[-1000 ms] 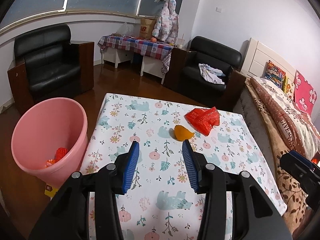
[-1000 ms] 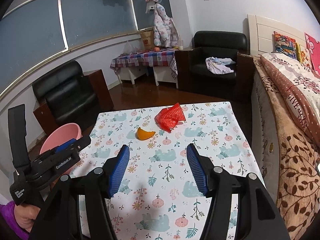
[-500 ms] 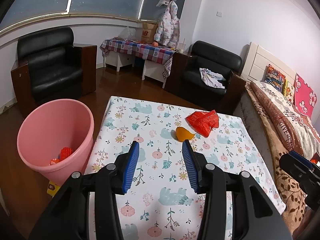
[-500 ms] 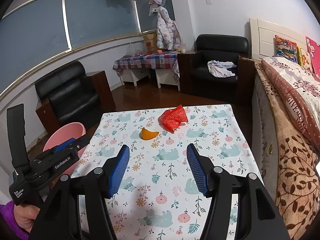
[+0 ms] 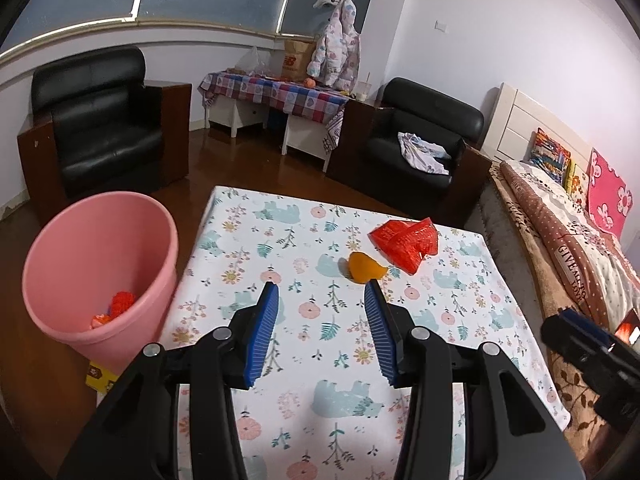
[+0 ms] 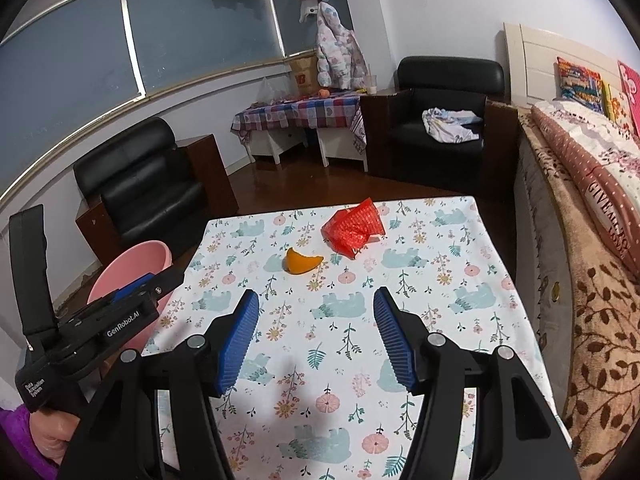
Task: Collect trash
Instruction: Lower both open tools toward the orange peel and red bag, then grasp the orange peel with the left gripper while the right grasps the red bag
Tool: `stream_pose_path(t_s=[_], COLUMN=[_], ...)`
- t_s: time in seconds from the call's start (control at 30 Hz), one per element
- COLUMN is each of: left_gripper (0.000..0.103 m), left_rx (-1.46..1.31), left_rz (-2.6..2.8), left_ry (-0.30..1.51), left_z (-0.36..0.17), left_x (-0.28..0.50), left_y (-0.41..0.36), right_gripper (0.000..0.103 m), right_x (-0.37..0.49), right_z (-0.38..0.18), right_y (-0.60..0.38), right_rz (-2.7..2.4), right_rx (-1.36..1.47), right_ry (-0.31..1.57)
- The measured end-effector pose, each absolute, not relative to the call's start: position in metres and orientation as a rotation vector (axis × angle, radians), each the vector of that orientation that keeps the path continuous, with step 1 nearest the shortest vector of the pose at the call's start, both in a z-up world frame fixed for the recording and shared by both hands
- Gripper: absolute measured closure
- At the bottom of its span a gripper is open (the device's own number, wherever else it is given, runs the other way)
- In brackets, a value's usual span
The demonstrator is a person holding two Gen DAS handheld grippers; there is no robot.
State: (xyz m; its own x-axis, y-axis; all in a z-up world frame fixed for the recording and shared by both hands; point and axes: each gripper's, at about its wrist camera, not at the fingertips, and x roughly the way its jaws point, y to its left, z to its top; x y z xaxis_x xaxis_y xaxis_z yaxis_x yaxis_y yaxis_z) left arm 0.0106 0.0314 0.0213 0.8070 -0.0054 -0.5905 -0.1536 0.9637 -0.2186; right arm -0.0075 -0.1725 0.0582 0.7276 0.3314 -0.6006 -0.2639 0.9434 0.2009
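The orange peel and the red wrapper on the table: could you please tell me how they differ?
The orange peel is smooth, curved and matte orange; the red wrapper is crinkled, shiny and translucent red. The peel is smaller and lies nearer the cameras; the wrapper is larger and lies farther back. Both rest on the floral tablecloth, untouched.

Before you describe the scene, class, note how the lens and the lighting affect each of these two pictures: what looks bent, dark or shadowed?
Left wrist view: fisheye bends the window rail into an arc, corners go black, and the orange peel casts a soft shadow leftward. Right wrist view: the same curving of the window frame, dark corners, and faint gripper shadows on the tablecloth; the picture stays sharp.
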Motion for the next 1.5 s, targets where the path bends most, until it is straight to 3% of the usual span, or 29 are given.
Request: stream_pose_path(t_s=[0.73, 1.0, 1.5], left_gripper=[0.058, 0.058, 0.058], left_rx=[-0.39, -0.303, -0.326], left_rz=[0.117, 0.041, 0.012], left_ry=[0.749, 0.737, 0.898], left_z=[-0.007, -0.009, -0.062], left_x=[0.058, 0.099, 0.183], left_y=[0.049, 0.025, 0.0], right_gripper=[0.044, 0.044, 0.041], right_x=[0.075, 0.114, 0.18], right_z=[0.011, -0.001, -0.021], right_y=[-0.185, -0.199, -0.198], right_rz=[0.391, 0.363, 0.365], right_rx=[0.156, 0.19, 0.28], right_ry=[0.731, 0.737, 0.765])
